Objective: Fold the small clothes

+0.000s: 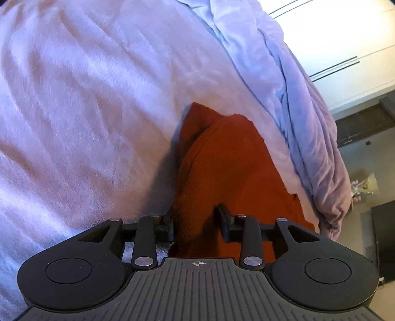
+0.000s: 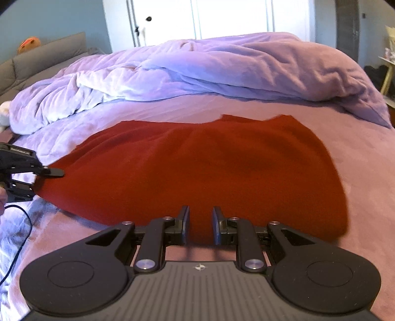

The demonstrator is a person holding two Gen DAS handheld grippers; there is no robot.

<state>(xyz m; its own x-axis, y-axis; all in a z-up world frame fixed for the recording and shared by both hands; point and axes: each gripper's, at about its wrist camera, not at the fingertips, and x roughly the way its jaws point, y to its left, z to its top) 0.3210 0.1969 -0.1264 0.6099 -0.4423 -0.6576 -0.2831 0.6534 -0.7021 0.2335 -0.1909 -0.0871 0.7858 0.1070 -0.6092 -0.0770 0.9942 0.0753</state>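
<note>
A rust-red knit garment (image 2: pixel 197 168) lies spread on a lilac bed (image 2: pixel 358 172). In the left wrist view the garment (image 1: pixel 229 168) runs away from the camera as a raised ridge. My left gripper (image 1: pixel 197 224) has its jaws apart with a thick fold of the red cloth between them. It also shows in the right wrist view (image 2: pixel 47 177) at the garment's left edge, with one finger above the cloth. My right gripper (image 2: pixel 201 226) stands with jaws apart around the garment's near edge, cloth bulging between the fingers.
A bunched lilac duvet (image 2: pixel 197 66) lies along the far side of the bed. White wardrobe doors (image 2: pixel 197 19) stand behind it. A grey headboard (image 2: pixel 44 56) is at the left. A black cable (image 2: pixel 22 222) trails from the left gripper over the sheet.
</note>
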